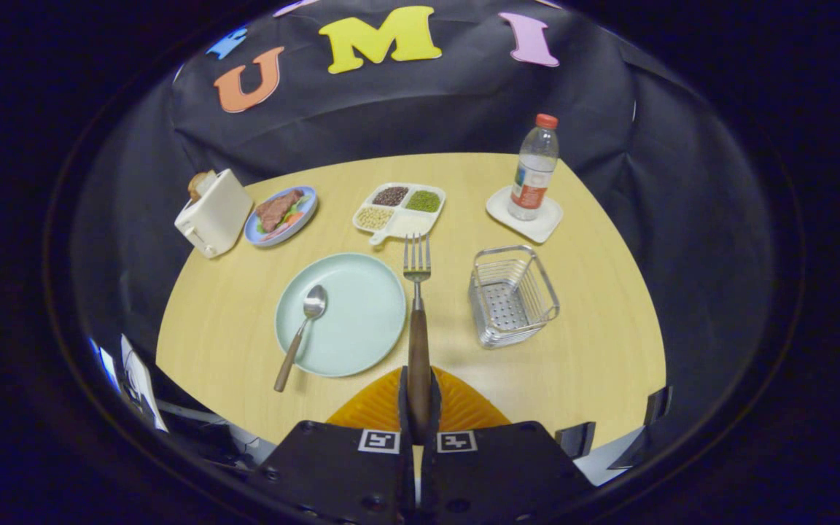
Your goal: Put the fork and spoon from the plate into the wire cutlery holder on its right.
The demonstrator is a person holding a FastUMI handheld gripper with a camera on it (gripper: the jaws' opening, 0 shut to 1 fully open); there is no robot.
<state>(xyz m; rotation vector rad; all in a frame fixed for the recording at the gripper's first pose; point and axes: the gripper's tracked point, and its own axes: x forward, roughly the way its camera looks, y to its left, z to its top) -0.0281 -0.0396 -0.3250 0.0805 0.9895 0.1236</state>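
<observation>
My gripper [418,397] is shut on the wooden handle of a fork [417,292]. The fork points straight ahead, held up above the table, its steel tines over the right rim of a pale green plate [362,321]. A spoon [302,328] with a wooden handle lies on the plate's left side, its bowl on the plate and its handle sticking out over the near rim. The wire cutlery holder [512,295] stands with nothing in it on the table just right of the fork and the plate.
Beyond the plate lie a divided tray of beans [399,208], a blue plate of food [281,214] and a white toaster [214,211]. A water bottle [534,169] stands on a white coaster behind the holder. An orange mat [456,408] lies under the gripper.
</observation>
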